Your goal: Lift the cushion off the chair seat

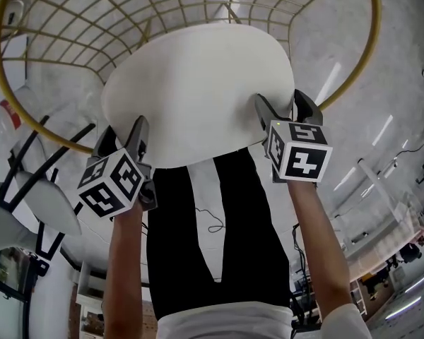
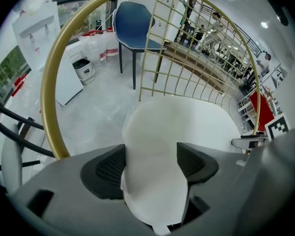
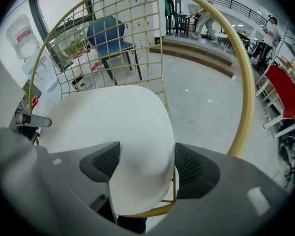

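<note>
- The left gripper (image 1: 124,138) points steeply down over the near-left rim of the white round cushion (image 1: 198,83)
- In the left gripper view the left gripper (image 2: 150,163) has its jaws spread wide, with the cushion (image 2: 187,127) filling the gap between them; its edge lies right at both ribbed pads (image 2: 108,168), and no squeeze is visible
- The right gripper (image 1: 286,111) stands at the cushion's near-right rim, one jaw on each side of the edge
- In the right gripper view the right gripper (image 3: 142,163) is likewise spread wide; the cushion (image 3: 118,127) runs between the jaws, close to both pads (image 3: 191,168), and I cannot tell whether they touch it
- Beyond both grippers, the cushion lies in the gold wire chair (image 1: 0,83), whose hoop (image 2: 49,92) curves round it and whose grid back (image 3: 137,48) rises behind
- The marker cube (image 1: 113,182) of the left gripper and the cube (image 1: 300,150) of the right one face the head camera, each above a bare forearm (image 1: 124,274)
- Farther ahead of the grippers, past the grid, a blue chair (image 2: 132,23) stands on the pale floor (image 2: 98,112)
</note>
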A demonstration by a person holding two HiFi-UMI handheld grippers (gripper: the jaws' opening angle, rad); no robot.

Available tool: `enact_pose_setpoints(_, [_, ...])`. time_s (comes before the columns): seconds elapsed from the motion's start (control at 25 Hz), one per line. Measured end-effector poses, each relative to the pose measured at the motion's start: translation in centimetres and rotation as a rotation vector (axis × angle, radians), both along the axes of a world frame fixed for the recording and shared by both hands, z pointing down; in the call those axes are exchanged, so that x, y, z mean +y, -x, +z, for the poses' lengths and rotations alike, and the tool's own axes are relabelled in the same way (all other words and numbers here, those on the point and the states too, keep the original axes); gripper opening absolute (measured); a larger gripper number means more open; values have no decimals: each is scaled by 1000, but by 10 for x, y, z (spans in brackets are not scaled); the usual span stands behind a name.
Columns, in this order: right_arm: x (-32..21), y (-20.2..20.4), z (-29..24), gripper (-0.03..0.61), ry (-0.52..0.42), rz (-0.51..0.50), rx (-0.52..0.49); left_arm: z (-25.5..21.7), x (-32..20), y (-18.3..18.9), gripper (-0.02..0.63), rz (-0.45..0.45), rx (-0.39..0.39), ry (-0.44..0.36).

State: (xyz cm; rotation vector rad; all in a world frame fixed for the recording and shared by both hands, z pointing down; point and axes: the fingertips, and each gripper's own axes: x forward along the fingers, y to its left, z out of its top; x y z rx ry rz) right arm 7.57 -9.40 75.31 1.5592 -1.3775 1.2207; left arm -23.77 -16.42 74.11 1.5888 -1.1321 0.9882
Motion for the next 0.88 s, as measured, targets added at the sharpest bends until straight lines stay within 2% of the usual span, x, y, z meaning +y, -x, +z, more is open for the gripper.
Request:
enact_pose_setpoints(0.32, [0, 0, 5, 359, 11, 33, -17, 7, -1, 3, 322, -45, -28, 16])
enact_pose_setpoints(0.48, [1, -3, 0, 314, -1, 47, 3, 2, -3, 12, 202, -90, -19, 14])
enact_pose_setpoints(0.64, [2, -6, -3, 290, -7, 52, 26, -2, -1, 14, 150, -60, -19, 4])
enact_pose_setpoints(0.72, [2, -8, -9, 249, -16, 53, 44, -4, 0, 13, 137, -55, -15, 0])
enact_pose_setpoints(0.8, [3, -9, -16, 178, -32, 47, 66, -6, 0, 13, 127, -53, -11, -7])
enact_pose_setpoints(0.88, [4, -8, -22, 150, -42, 38, 73, -8, 0, 13, 118, -52, -5, -10])
